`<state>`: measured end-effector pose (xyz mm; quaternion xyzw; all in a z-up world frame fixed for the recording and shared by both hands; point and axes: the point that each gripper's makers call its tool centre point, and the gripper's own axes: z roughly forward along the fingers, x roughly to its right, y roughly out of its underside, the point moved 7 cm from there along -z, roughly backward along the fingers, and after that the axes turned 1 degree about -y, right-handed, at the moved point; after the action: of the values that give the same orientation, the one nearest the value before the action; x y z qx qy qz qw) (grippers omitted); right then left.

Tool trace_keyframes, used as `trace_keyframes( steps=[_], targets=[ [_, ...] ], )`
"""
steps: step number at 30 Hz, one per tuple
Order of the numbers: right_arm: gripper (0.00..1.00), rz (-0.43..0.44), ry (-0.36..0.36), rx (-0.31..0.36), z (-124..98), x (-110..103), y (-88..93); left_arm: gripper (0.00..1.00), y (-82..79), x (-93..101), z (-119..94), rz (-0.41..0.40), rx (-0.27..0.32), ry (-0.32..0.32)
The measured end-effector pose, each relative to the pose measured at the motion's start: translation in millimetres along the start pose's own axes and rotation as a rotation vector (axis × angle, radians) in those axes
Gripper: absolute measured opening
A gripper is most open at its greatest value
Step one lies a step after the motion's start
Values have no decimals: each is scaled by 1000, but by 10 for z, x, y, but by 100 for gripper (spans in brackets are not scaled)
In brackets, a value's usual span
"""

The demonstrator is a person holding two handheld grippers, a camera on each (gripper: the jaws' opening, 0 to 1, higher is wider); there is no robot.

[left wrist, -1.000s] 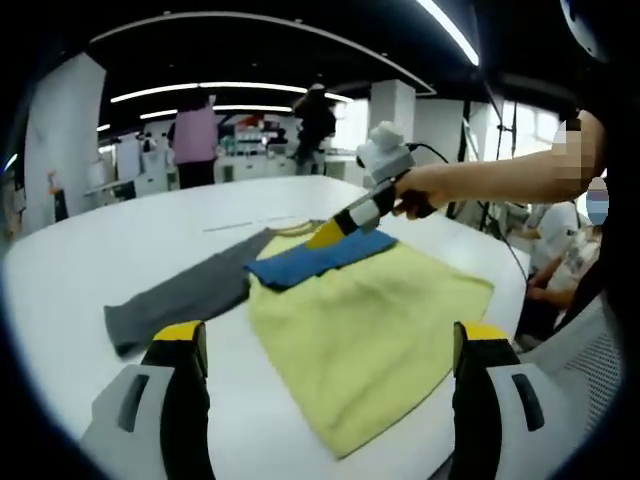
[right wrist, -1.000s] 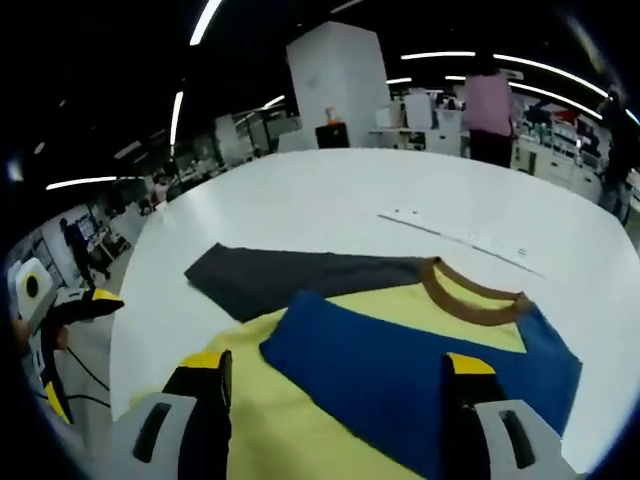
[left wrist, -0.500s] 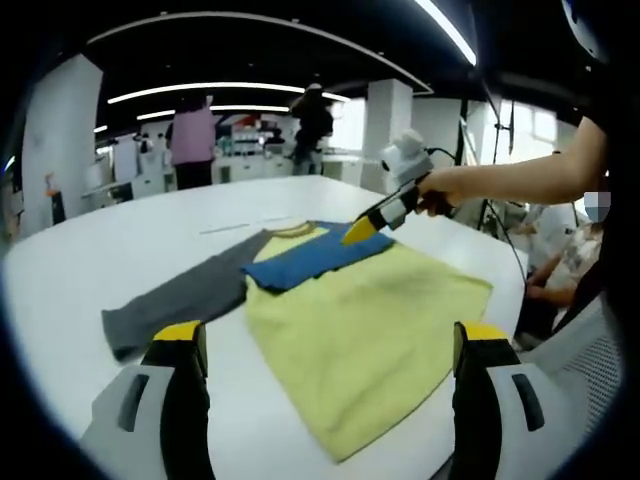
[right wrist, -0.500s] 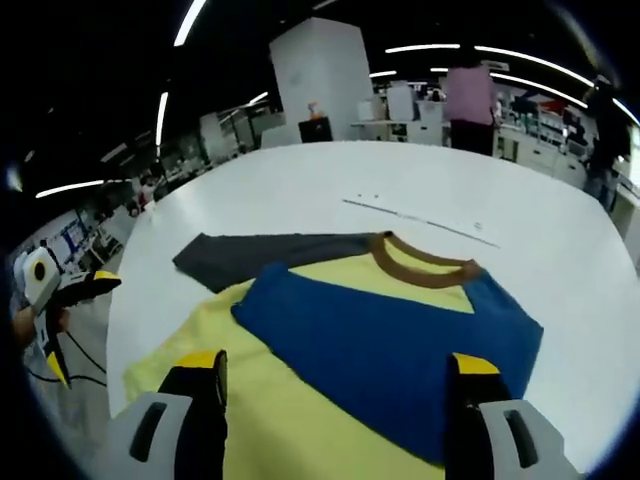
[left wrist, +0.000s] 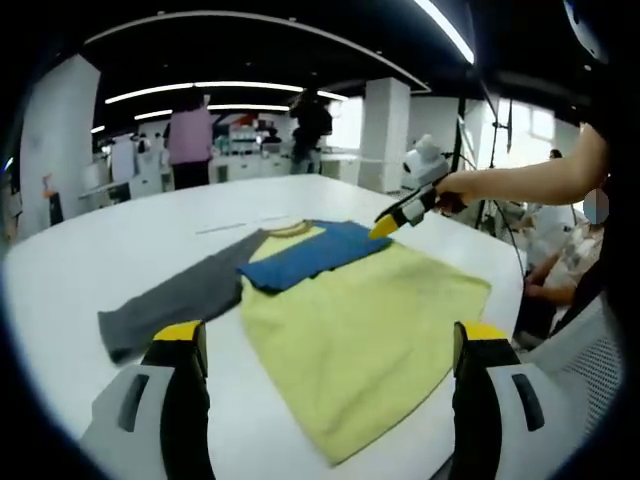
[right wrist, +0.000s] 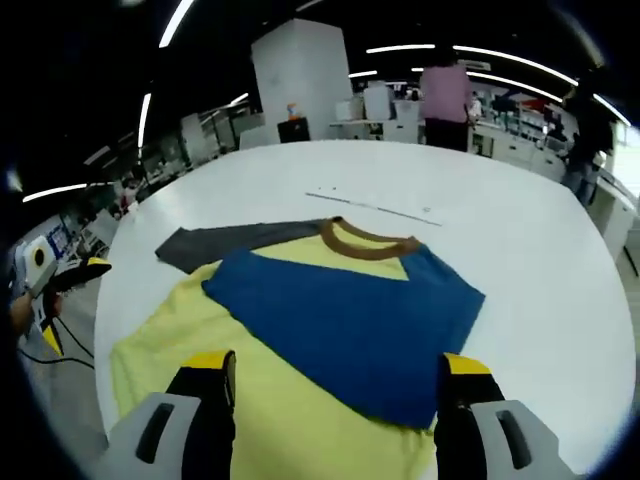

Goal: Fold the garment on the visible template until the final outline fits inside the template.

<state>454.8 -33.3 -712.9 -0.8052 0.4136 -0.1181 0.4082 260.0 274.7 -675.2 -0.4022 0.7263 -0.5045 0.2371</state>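
Observation:
A yellow shirt (left wrist: 365,325) lies flat on the round white table (left wrist: 90,250). Its blue sleeve (left wrist: 310,255) is folded across the chest below the brown collar (left wrist: 290,229), and the grey sleeve (left wrist: 175,298) stretches out to the left. My left gripper (left wrist: 330,345) is open, short of the shirt's hem. A hand holds my right gripper (left wrist: 388,226) in the air just off the blue sleeve's far end. In the right gripper view, my right gripper (right wrist: 335,368) is open above the blue sleeve (right wrist: 350,320), with yellow cloth (right wrist: 175,345), collar (right wrist: 365,243) and grey sleeve (right wrist: 230,240) beyond.
A thin marked line (right wrist: 370,206) runs across the table behind the collar. People stand at benches in the background (left wrist: 190,140), and others sit past the table's right edge (left wrist: 555,265). The left gripper (right wrist: 60,280) shows at the table's far left rim.
My right gripper has drawn back from the blue sleeve, up and to the right in the left gripper view. The sleeve stays folded on the shirt. The left gripper has barely moved.

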Motion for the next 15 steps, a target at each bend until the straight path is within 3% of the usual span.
trace_keyframes(
  steps=[9, 15],
  targets=[
    [66, -16, 37, -36, -72, 198, 243, 99, 3, 13, 22, 2, -2, 10],
    [40, 8, 82, -32, -124, 344, 373, 99, -9, 5, 19, 8, -5, 11]
  ],
)
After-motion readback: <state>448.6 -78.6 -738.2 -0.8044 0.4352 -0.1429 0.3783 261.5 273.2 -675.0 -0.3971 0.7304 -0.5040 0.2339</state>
